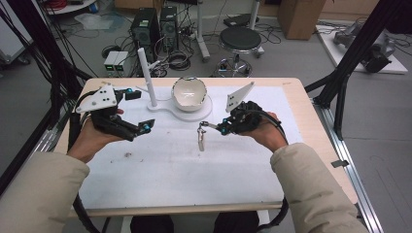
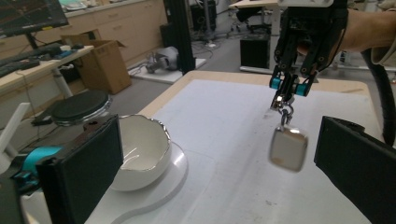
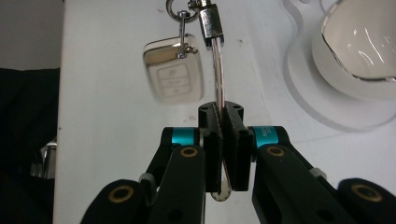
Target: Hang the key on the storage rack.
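1. Car key fob (image 3: 173, 77), silver with buttons on its face, hangs in the air above the white desk (image 1: 170, 165), clear of the surface. It also shows in the left gripper view (image 2: 288, 148) and in the high view (image 1: 201, 141).
2. Fob is linked by a small swivel ring to a clear strap loop (image 3: 218, 70) with a metal clasp at its top.
3. Right gripper (image 3: 224, 135) has its jaws closed tight on the strap loop; the loop passes between the pads and its end pokes out below them. In the high view this gripper (image 1: 206, 127) is held in the person's right hand (image 1: 265, 131) near the middle of the desk.
4. Left gripper (image 1: 148, 125) is held above the left part of the desk, well apart from the fob. Its jaws stand wide apart with nothing between them, as the left gripper view confirms.
5. White bowl (image 1: 189, 93) with a shiny rim sits on a white base plate (image 1: 206, 110) at the far middle of the desk; nothing is visible inside it.
6. White upright post (image 1: 147, 77) rises from the left end of the same base plate, beside the bowl.
7. Fob hangs nearer the person than the bowl, not touching it.
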### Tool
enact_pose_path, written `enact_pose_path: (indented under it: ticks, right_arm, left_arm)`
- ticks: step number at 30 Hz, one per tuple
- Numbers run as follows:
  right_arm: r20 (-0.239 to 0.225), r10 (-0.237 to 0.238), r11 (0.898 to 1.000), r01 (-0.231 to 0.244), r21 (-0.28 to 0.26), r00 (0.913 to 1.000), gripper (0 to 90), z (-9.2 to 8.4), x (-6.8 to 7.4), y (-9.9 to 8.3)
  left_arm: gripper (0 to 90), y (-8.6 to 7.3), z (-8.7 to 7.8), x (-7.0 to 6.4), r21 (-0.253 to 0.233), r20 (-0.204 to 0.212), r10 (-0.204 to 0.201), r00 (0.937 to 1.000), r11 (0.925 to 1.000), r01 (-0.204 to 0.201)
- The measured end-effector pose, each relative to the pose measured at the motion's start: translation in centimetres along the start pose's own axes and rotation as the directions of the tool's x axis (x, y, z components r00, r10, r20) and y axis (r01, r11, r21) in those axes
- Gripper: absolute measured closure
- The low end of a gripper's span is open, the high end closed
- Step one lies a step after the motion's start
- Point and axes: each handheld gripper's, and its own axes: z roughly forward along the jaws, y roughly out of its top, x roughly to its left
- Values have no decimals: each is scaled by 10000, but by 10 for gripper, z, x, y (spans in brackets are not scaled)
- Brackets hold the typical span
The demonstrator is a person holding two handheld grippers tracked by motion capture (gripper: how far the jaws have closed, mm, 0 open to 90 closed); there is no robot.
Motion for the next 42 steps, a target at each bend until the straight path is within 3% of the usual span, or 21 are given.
enact_pose_path:
  ticks: [7, 13, 21, 26, 28, 36, 40, 42]
  right_arm:
    - [-323, -319, 9995, 319, -2, 9990, 872, 11, 6, 19]
    - [-547, -591, 9982, 595, 53, 9968, 872, 23, 9, 35]
    - [-713, -683, 9974, 698, 185, 9951, 872, 28, 11, 42]
    - [-867, -796, 9962, 824, 292, 9931, 872, 34, 13, 45]
    - [-900, -937, 9948, 968, 315, 9915, 872, 38, 14, 47]
    - [-1011, -873, 9952, 912, 342, 9910, 872, 42, 13, 50]
    - [-1079, -866, 9951, 912, 385, 9904, 872, 44, 13, 51]
    - [-1093, -857, 9952, 903, 377, 9903, 872, 44, 14, 51]
  left_arm:
    - [17, 10, 15, 0, 312, 391, -80, 9992, 9995, 68]
    - [17, 16, 38, -12, 1037, 1119, 280, 9933, 9938, -397]
    - [17, 15, 48, -12, 1540, 1410, 169, 9899, 9873, -388]
    - [17, 23, 52, -8, 2481, 1811, 386, 9827, 9651, -837]
    - [17, 24, 53, -8, 2617, 1999, 498, 9786, 9597, -1022]
    - [18, 21, 60, -8, 2924, 2245, 394, 9737, 9504, -1059]
    - [70, 18, 67, -12, 3089, 2645, 408, 9635, 9429, -1247]
    - [76, 17, 71, -13, 3140, 2732, 339, 9614, 9415, -1224]
